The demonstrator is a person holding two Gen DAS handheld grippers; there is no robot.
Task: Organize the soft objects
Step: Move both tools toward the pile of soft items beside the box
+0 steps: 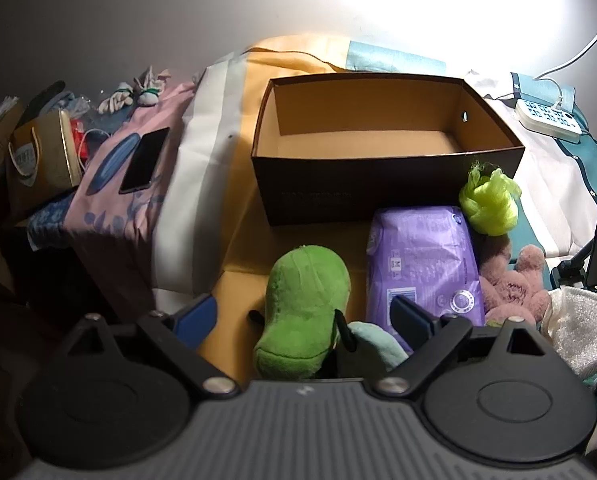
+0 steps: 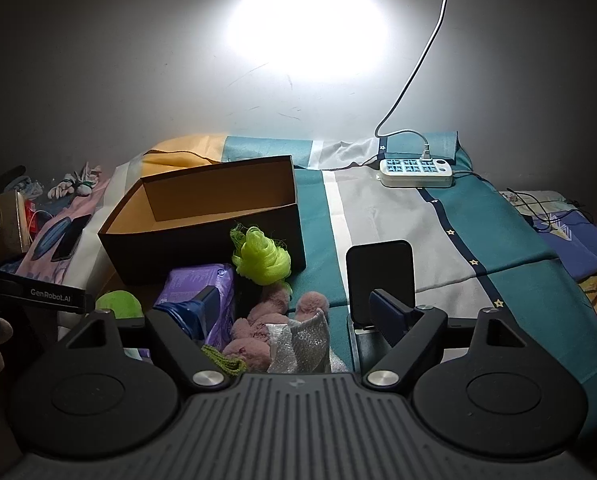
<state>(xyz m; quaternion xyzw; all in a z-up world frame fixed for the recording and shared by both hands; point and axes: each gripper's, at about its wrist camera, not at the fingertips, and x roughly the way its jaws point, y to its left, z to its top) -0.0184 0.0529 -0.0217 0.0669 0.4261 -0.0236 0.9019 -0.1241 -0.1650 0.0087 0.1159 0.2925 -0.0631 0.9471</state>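
Observation:
An open, empty cardboard box (image 1: 378,184) stands on the bed; it also shows in the right wrist view (image 2: 202,256). In front of it lie a green plush toy (image 1: 304,304), a purple soft pack (image 1: 424,264), a lime mesh puff (image 1: 488,200), a pink plush (image 1: 514,284) and a white towel (image 1: 582,328). My left gripper (image 1: 304,316) is open, its fingers either side of the green plush. My right gripper (image 2: 294,312) is open above the pink plush (image 2: 258,320) and a white cloth (image 2: 302,344). The puff (image 2: 262,260) and the pack (image 2: 202,292) lie ahead.
A phone (image 1: 144,160) lies on a pink pillow at left, next to a paper bag (image 1: 42,156). A power strip (image 2: 416,172) with its cable sits at the back right. A dark phone stand (image 2: 380,276) is by my right finger. The wall is behind.

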